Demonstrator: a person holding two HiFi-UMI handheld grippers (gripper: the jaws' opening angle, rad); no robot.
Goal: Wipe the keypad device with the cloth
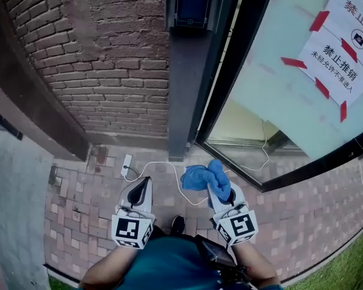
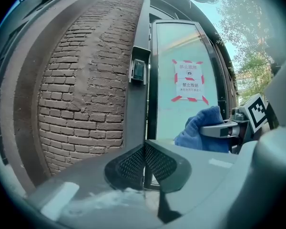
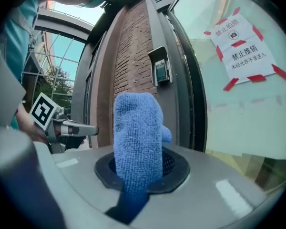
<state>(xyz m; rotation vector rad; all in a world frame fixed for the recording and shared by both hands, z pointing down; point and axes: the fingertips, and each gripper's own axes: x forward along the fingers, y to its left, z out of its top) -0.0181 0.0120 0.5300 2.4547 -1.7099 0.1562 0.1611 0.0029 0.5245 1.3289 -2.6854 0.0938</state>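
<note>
- Right gripper view: my right gripper [image 3: 143, 170] has its jaws pinching one fluffy blue microfibre cloth [image 3: 137, 137], which stands upright out of the pads and folds over at its top.
- Left gripper view: my left gripper [image 2: 145, 163] has its two mesh pads pressed together with nothing between them.
- Head view: I count two grippers, side by side and near each other, low over the reddish brick paving [image 1: 78, 222].
- The one small dark keypad device with a screen [image 1: 192, 5] is mounted high on a dark metal post [image 1: 183, 101], well apart from the cloth and touching neither gripper.
- The post's left edge meets a red brick wall [image 1: 109, 59]. Its right edge meets the dark frame of a glass door [image 1: 278, 95].
- One white paper notice with red tape strips [image 1: 342, 44] is stuck on the glass, to the right of the keypad.
- One thin white cable [image 1: 163, 164] lies on the paving just ahead of the grippers.
</note>
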